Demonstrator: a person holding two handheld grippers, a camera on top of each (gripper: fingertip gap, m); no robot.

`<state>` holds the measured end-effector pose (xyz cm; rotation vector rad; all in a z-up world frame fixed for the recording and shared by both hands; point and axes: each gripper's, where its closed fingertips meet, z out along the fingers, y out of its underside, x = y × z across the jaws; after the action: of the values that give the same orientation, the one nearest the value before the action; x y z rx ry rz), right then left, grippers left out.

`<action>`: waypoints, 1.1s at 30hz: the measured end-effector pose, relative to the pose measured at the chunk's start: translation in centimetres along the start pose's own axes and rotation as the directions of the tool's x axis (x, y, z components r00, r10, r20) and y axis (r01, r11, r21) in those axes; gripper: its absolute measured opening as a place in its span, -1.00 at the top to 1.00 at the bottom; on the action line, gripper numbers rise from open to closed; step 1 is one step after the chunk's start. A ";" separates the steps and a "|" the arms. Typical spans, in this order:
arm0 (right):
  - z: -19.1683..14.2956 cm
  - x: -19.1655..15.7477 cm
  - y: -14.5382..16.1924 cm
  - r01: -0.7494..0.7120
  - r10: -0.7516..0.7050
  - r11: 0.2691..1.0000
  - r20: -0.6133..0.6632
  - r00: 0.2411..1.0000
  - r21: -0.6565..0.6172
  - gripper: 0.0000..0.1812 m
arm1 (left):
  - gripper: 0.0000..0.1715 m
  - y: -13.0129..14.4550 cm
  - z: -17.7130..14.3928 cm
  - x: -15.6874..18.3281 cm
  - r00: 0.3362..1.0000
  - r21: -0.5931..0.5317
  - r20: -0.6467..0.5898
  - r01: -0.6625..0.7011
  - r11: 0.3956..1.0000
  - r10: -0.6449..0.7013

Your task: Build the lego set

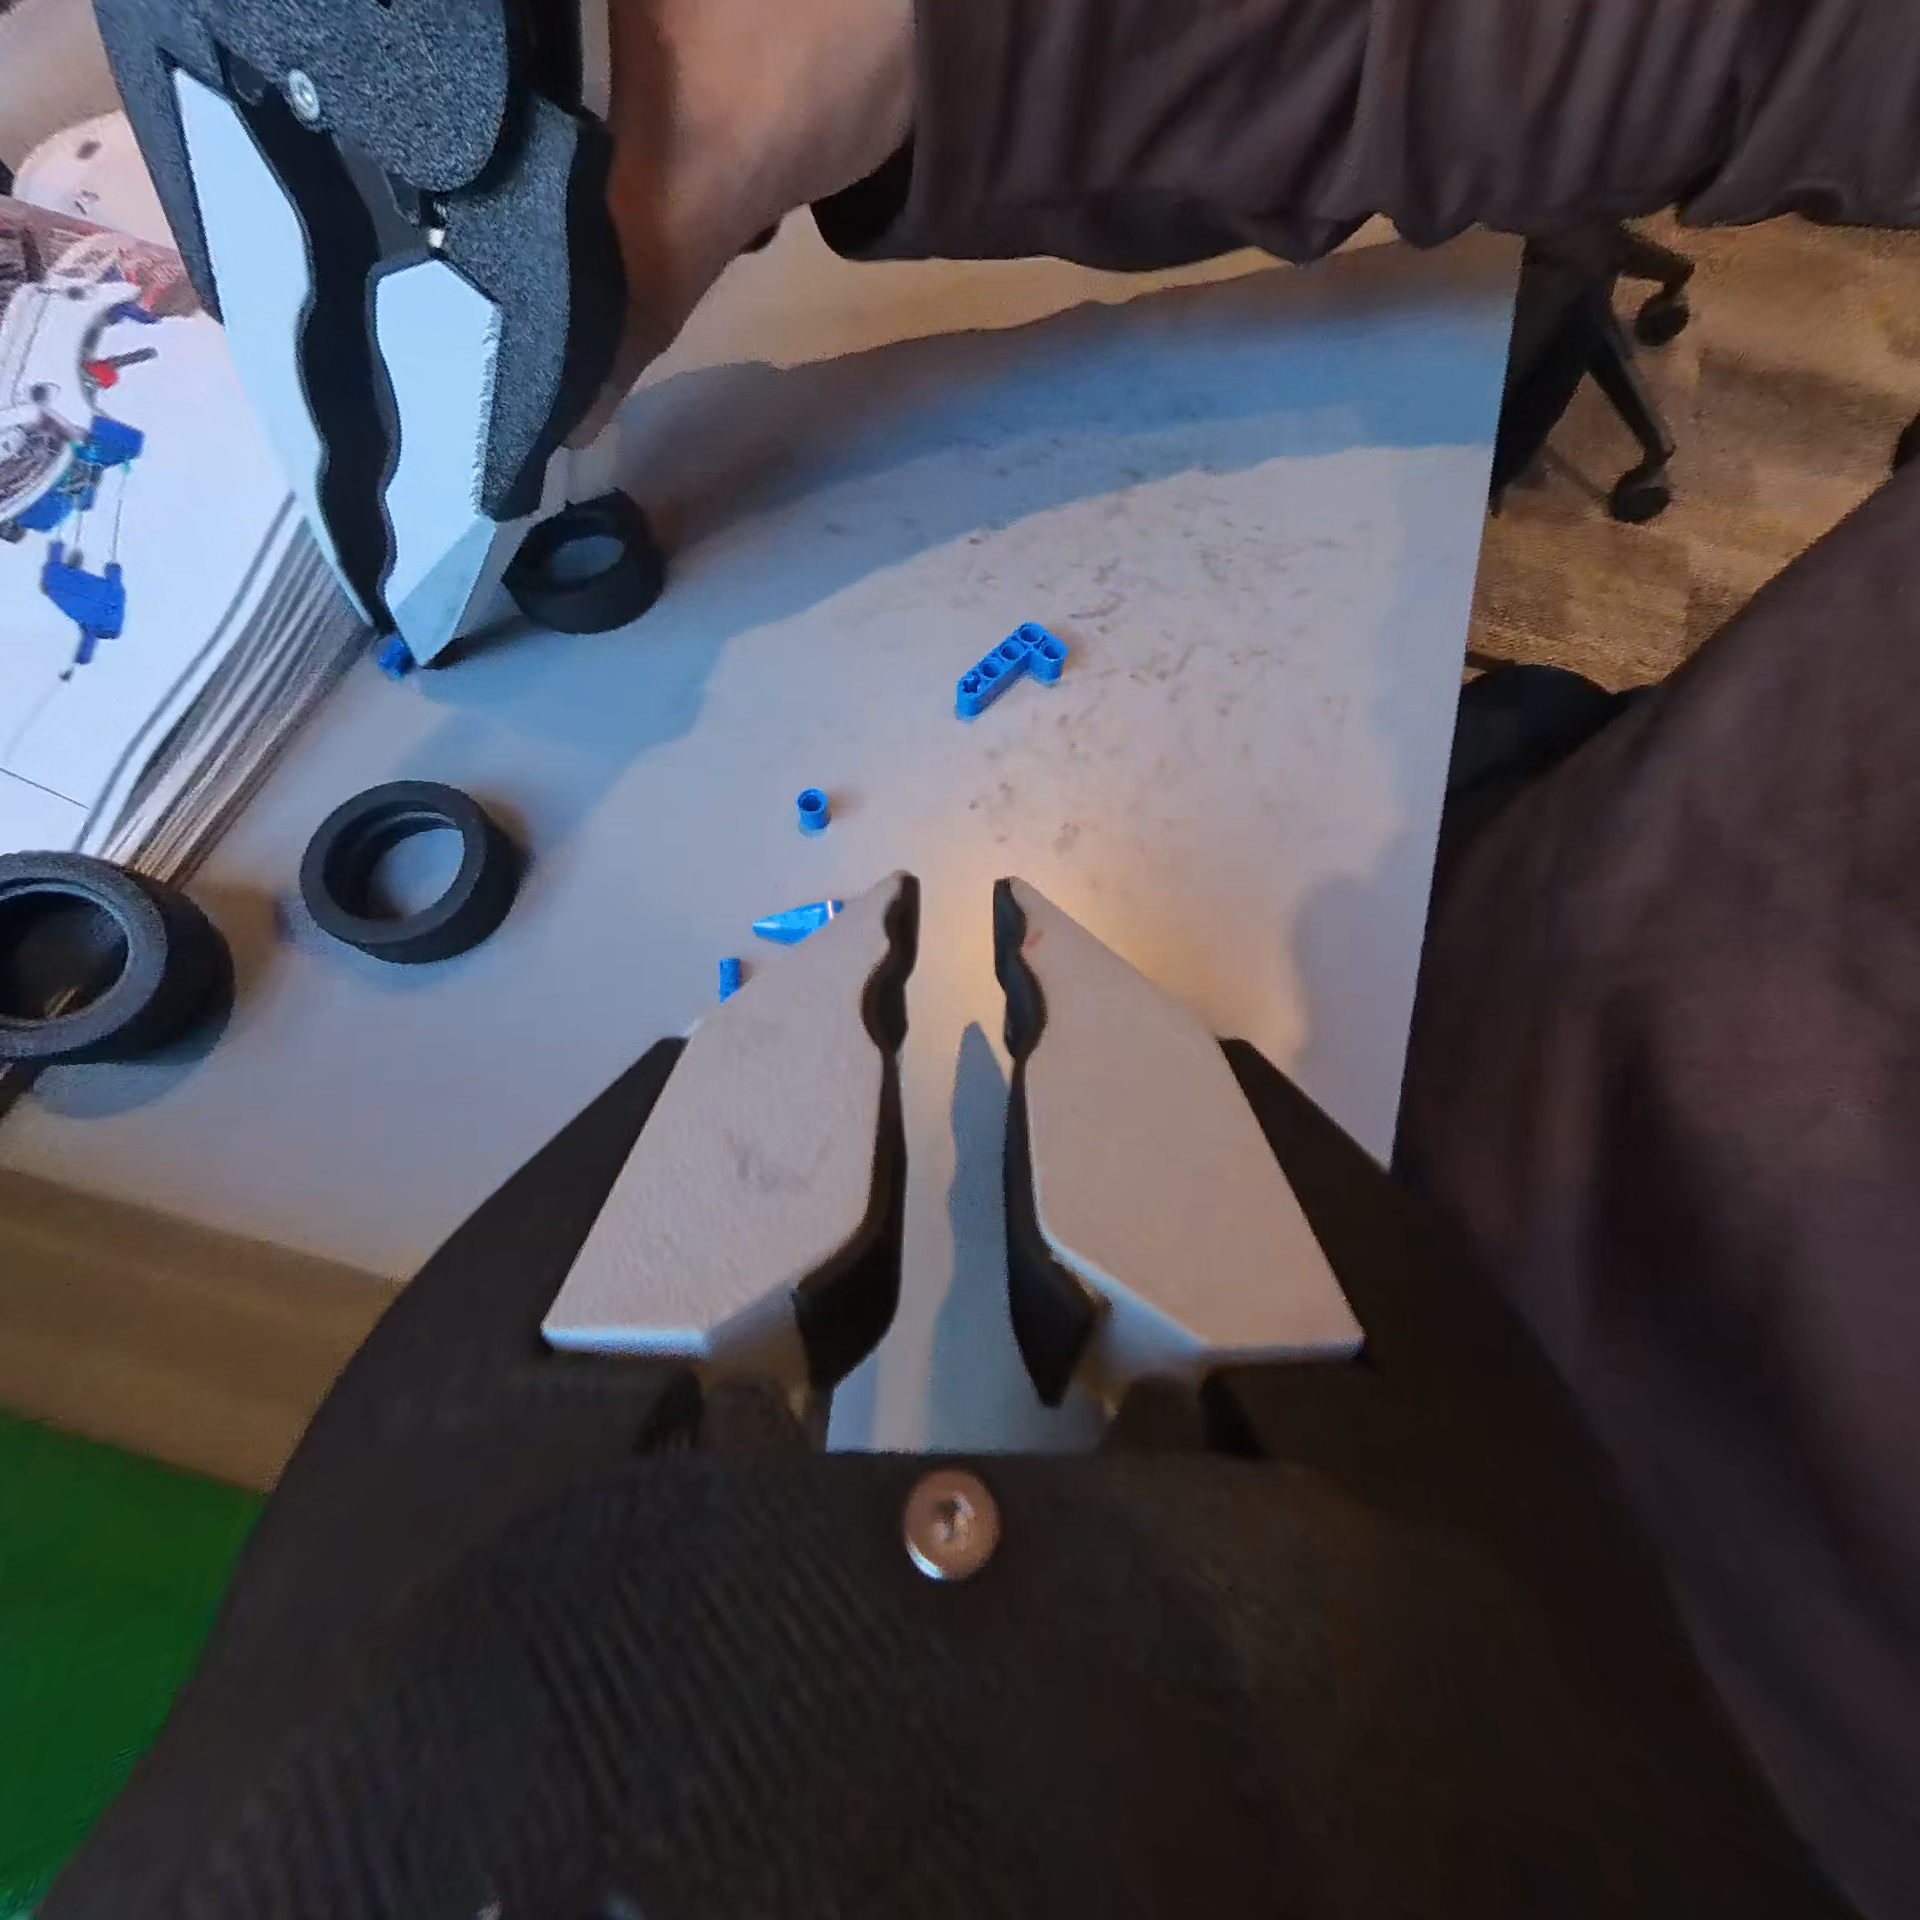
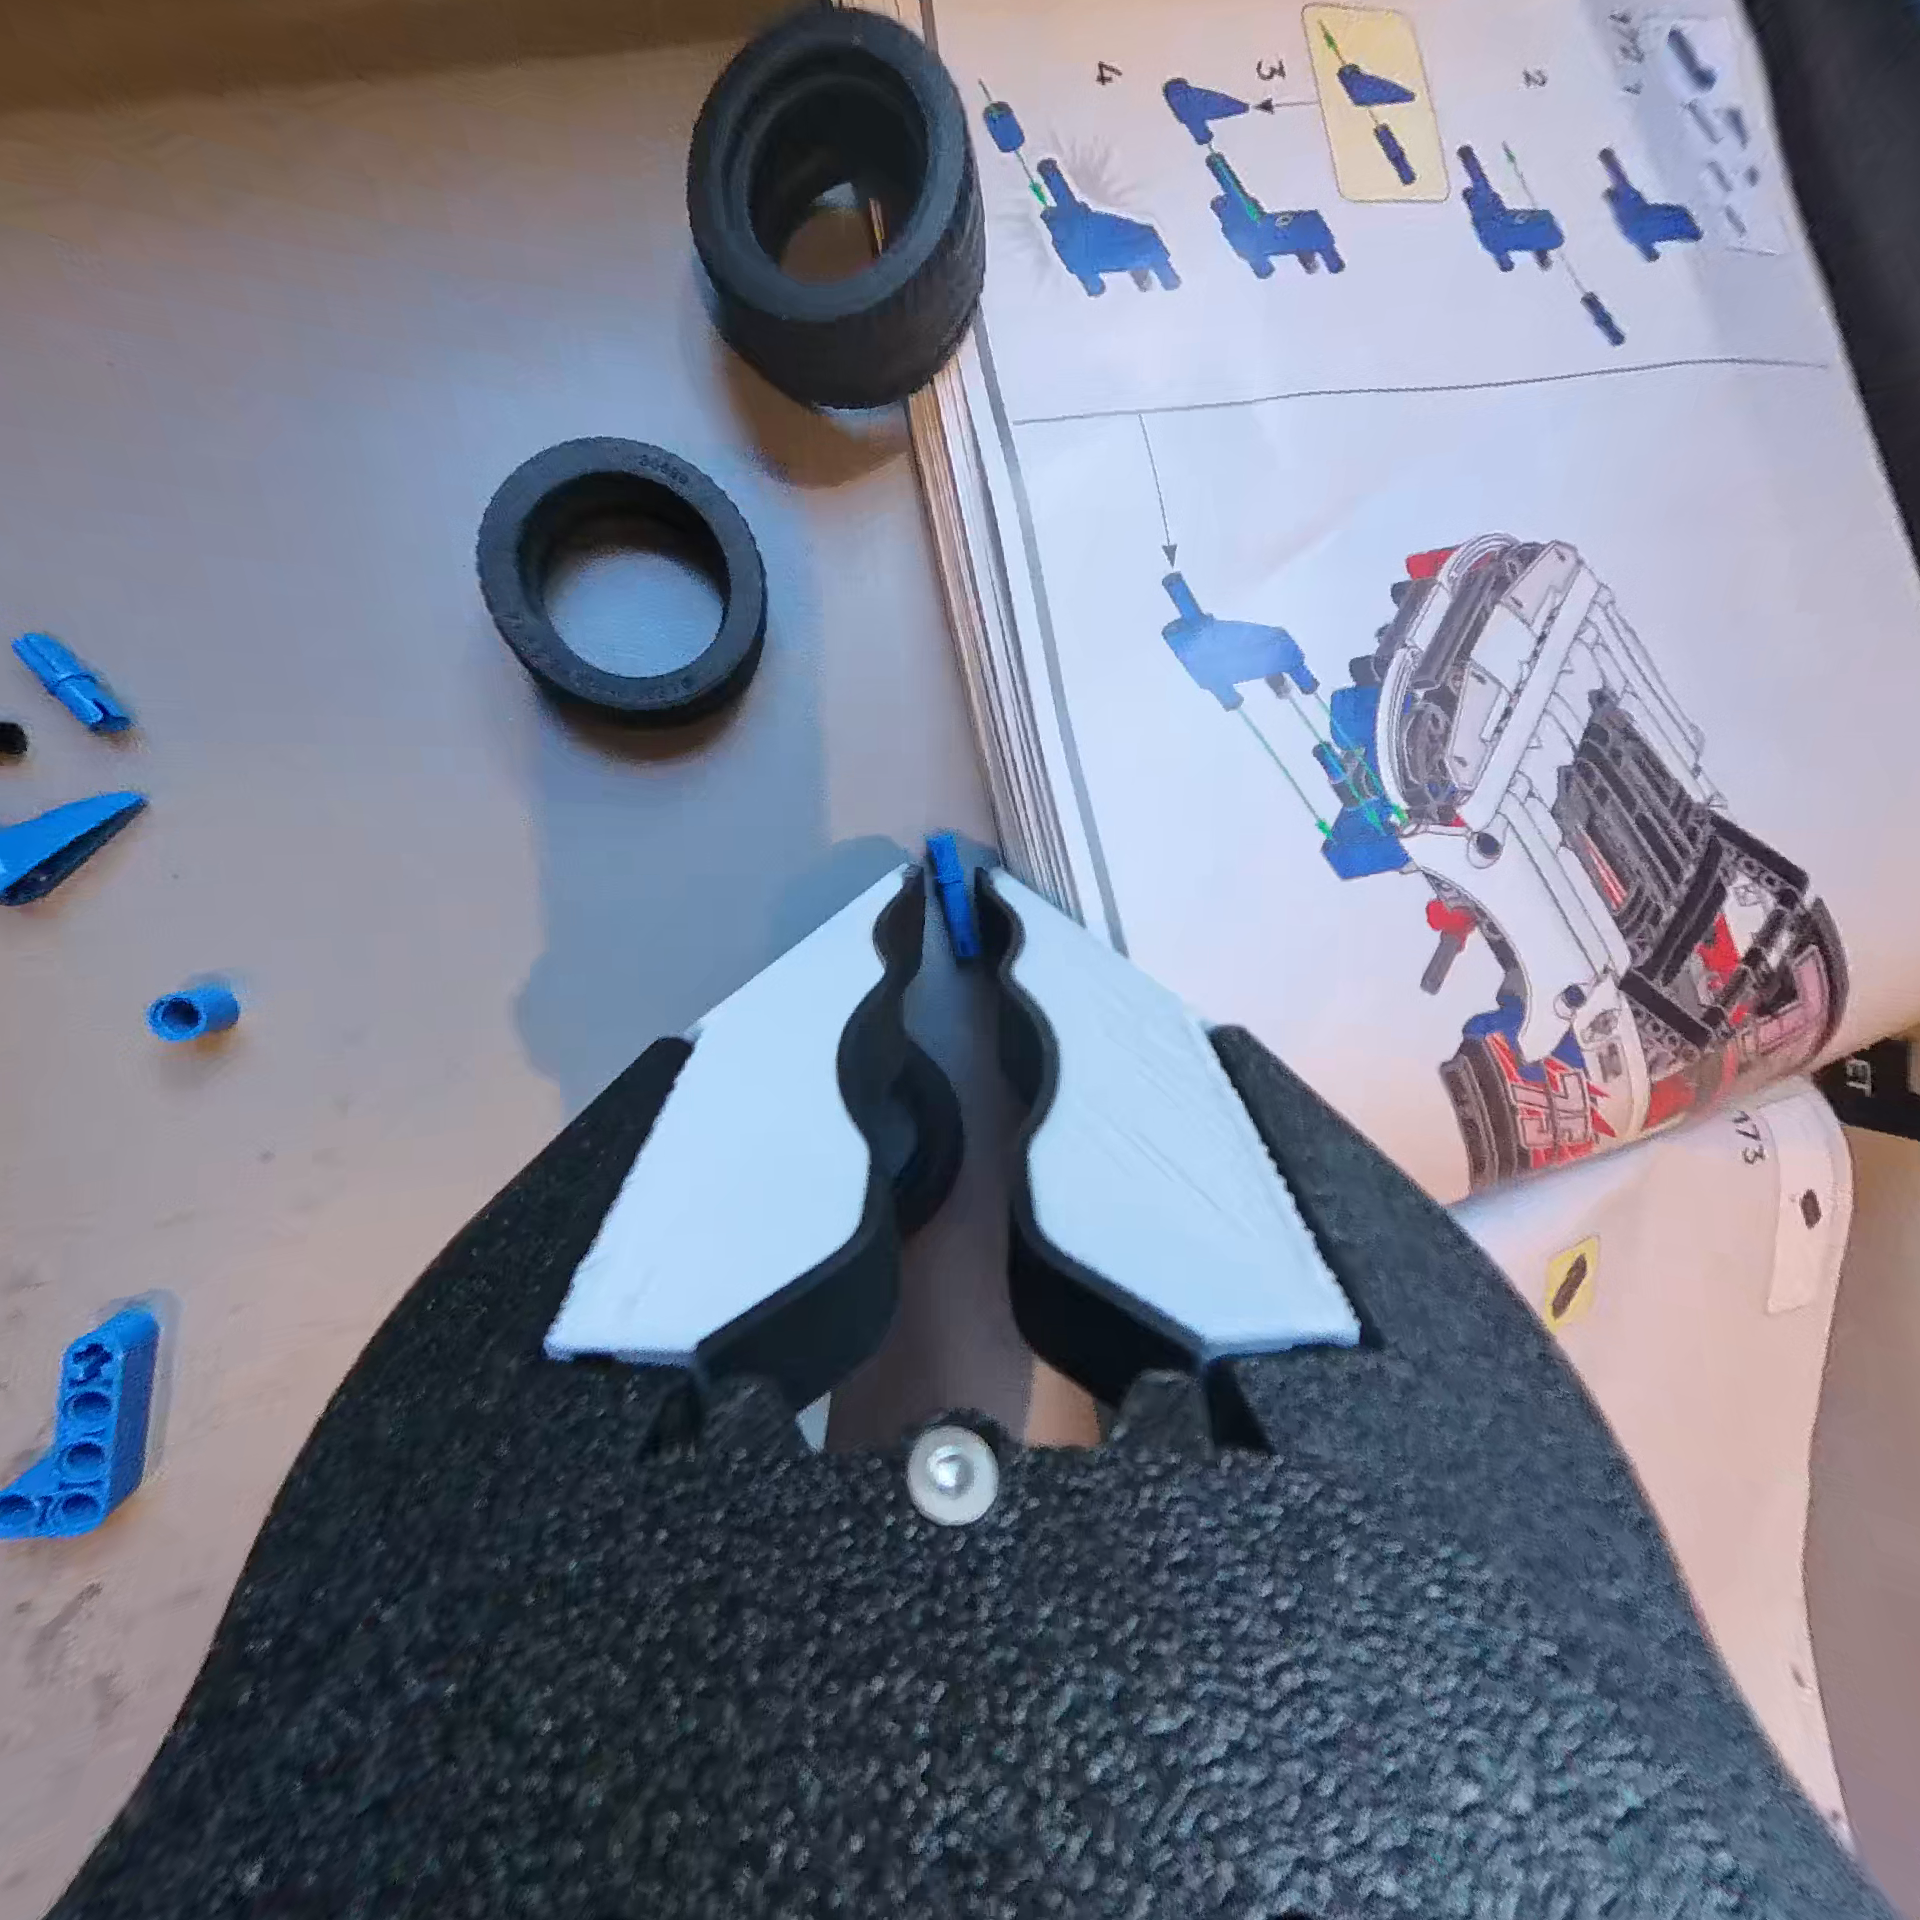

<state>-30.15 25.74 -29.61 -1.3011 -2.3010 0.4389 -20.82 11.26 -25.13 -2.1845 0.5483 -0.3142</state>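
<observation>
My right gripper [image 2: 954, 878] is down at the table by the booklet's edge, its jaws closed on a small blue pin [image 2: 952, 896]. In the left wrist view it [image 1: 416, 649] stands at the upper left with the pin [image 1: 395, 657] at its tips. My left gripper [image 1: 956, 894] hovers over the table, slightly open and empty. Loose blue parts lie ahead of it: an L-shaped beam [image 1: 1013, 665], a short bush [image 1: 814, 808], a wedge piece [image 1: 795, 923] and another pin [image 1: 729, 977]. These also show at the left of the right wrist view, for example the beam [image 2: 83, 1423].
Three black tyres lie on the white table [image 1: 1195, 831]: one behind the right gripper [image 1: 587, 566], one in the middle left [image 1: 410, 873], one at the left edge [image 1: 83, 956]. The open instruction booklet [image 2: 1455, 520] lies beside them. A person's sleeve [image 1: 1351, 104] crosses the top. Spacing between my two grippers at the tips: around 20 cm. My left tips are roughly 7 cm from the short bush [image 1: 814, 808]. Seen from the right wrist view [image 2: 208, 1016] as well.
</observation>
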 end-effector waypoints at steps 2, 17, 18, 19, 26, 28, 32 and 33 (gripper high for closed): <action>0.1 0.0 0.0 -0.014 0.014 1.000 0.024 1.000 -0.013 0.90 | 0.87 0.4 -0.2 -0.3 1.000 -0.028 0.002 0.002 1.000 -0.002; -3.2 -3.5 -2.9 -0.287 0.224 0.937 0.289 0.931 0.198 0.95 | 0.84 -1.3 -0.1 -4.5 0.973 0.150 0.174 0.124 0.981 -0.150; -5.0 -4.2 -4.3 -0.400 0.278 0.874 0.389 0.878 0.278 0.96 | 0.82 -2.0 -0.1 -4.9 0.966 0.197 0.181 0.149 0.969 -0.186; -6.8 -4.6 -5.6 -0.514 0.316 0.786 0.490 0.813 0.345 0.96 | 0.79 -2.7 -0.2 -5.2 0.958 0.246 0.177 0.179 0.953 -0.226; -14.4 -6.4 -7.6 -0.794 0.277 0.332 0.752 0.599 0.509 0.95 | 0.75 -8.1 -0.6 -5.1 0.915 0.475 -0.049 0.374 0.797 -0.401; -15.0 -6.5 -7.3 -0.790 0.282 0.289 0.741 0.610 0.540 0.96 | 0.77 -8.9 -0.5 -4.5 0.915 0.481 -0.086 0.384 0.788 -0.393; -15.6 -6.7 -6.8 -0.789 0.268 0.238 0.742 0.614 0.567 0.95 | 0.82 -10.1 -0.5 -3.4 0.904 0.499 -0.160 0.420 0.758 -0.395; -15.6 -6.8 -6.6 -0.789 0.266 0.231 0.743 0.614 0.570 0.95 | 0.83 -10.3 -0.5 -3.3 0.900 0.501 -0.171 0.430 0.751 -0.401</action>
<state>-23.52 17.37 -14.79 -1.4181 -1.2417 2.1574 -21.11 18.20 -16.87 -1.7287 -0.0286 -0.6805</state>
